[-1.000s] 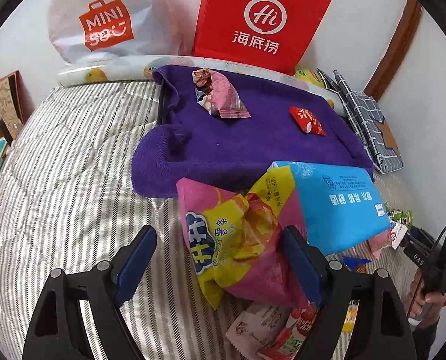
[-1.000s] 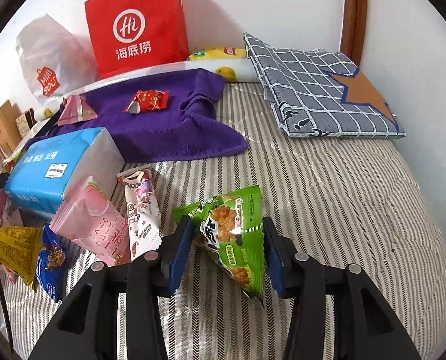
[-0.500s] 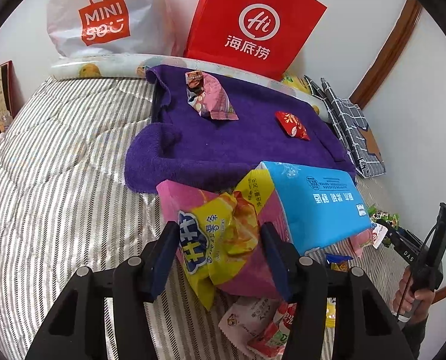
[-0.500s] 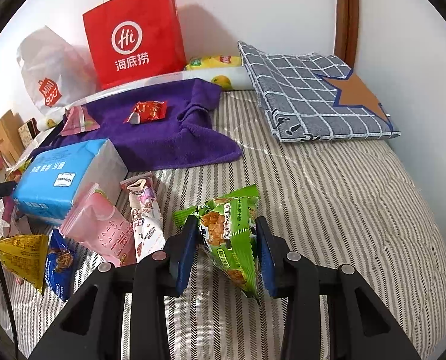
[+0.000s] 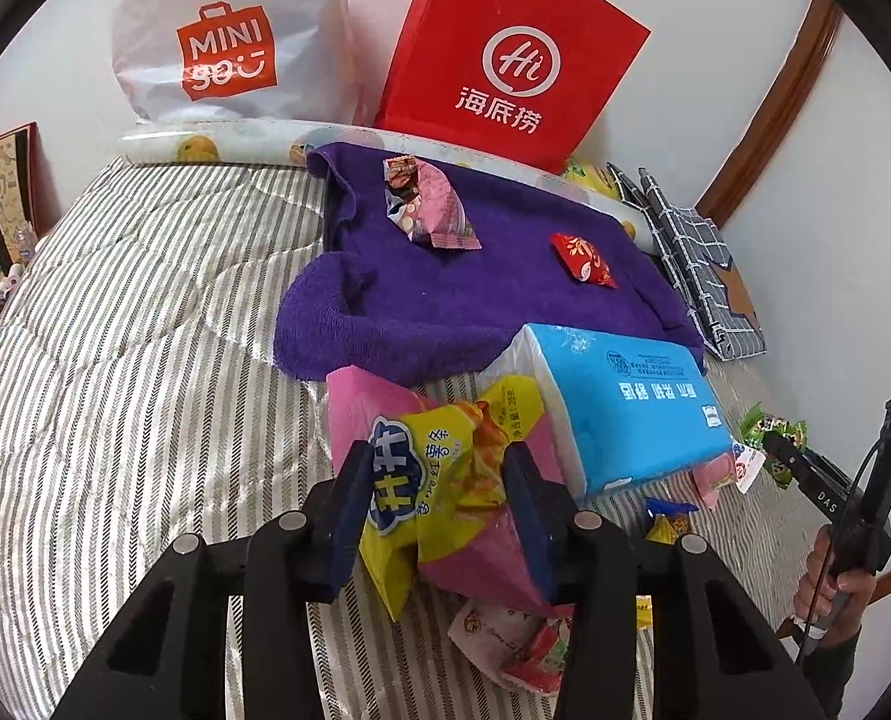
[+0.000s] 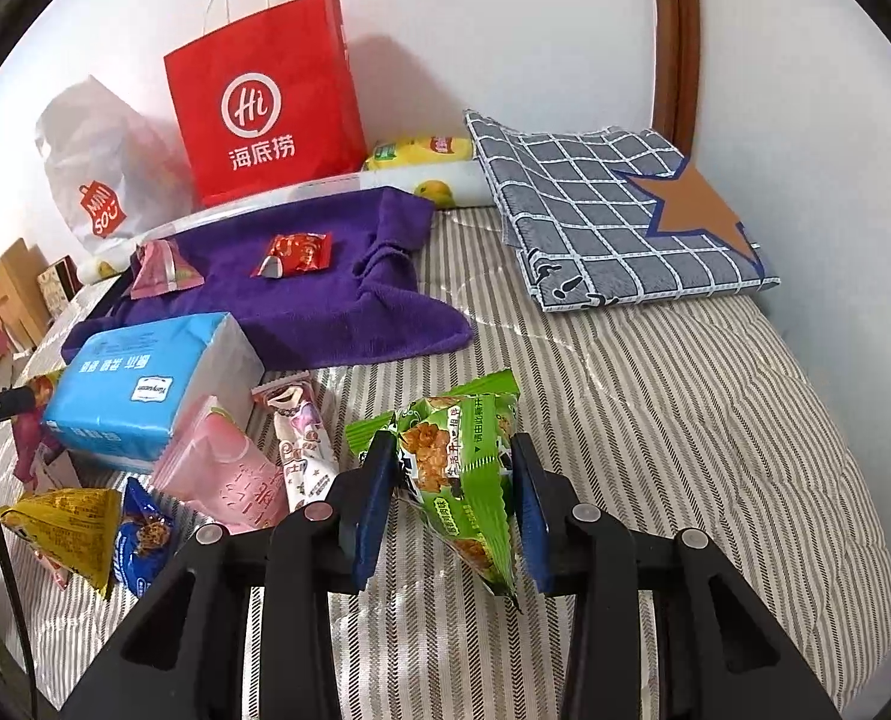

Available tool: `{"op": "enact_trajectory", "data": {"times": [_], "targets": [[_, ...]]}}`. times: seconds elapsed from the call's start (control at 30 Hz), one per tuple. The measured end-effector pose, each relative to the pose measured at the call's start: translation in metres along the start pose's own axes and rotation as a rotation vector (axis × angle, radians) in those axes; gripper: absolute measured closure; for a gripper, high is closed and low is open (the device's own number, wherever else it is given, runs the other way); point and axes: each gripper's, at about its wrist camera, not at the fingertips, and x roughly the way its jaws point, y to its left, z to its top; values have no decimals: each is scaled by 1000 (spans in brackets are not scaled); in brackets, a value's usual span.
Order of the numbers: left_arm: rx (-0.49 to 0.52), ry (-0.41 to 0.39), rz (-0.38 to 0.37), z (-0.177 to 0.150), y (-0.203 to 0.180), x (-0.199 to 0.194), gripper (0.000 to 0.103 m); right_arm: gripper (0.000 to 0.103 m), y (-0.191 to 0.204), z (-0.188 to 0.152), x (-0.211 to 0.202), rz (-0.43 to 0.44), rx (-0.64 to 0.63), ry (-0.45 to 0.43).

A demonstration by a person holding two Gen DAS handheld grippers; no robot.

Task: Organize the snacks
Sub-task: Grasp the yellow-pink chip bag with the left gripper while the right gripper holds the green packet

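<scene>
I judge the step in hand as lifting two snacks off the grey-striped quilted bed cover (image 6: 655,408) and carrying them to the purple terry towel (image 5: 481,306), where a pink wrapped snack (image 5: 430,207) and a small red sweet packet (image 5: 583,258) already lie. To do it well I should squeeze only enough to hold the crinkly film, lift straight up before swinging across, and keep the bags clear of the blue tissue pack (image 5: 619,408). My left gripper (image 5: 439,495) is closing on the yellow-and-pink crisp bag (image 5: 445,468): both blue pads sit against its sides, the bag crumpling between them at a narrow gap. My right gripper (image 6: 454,492) pinches the green triangular snack packet (image 6: 463,468) in the same narrow way, its tail hanging just above the cover.
</scene>
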Motion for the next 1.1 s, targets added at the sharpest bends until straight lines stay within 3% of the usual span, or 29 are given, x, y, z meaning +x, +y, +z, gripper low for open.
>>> {"op": "enact_trajectory", "data": {"times": [0.47, 0.57, 0.7, 0.87, 1.03, 1.1], "targets": [[-2, -25, -5, 0, -1, -12, 62, 65, 3, 2, -8, 1, -4, -15], [1, -29, -6, 0, 0, -13, 73, 65, 4, 4, -10, 0, -1, -17], [-3, -25, -2, 1, 0, -12, 76, 65, 6, 6, -11, 1, -5, -19], [-4, -14, 0, 0, 1, -9, 75, 65, 9, 6, -11, 8, -12, -17], [26, 13, 56, -2, -5, 4, 60, 65, 12, 5, -9, 12, -19, -12], [34, 4, 83, -2, -7, 7, 60, 65, 13, 4, -9, 15, -20, -11]]}}
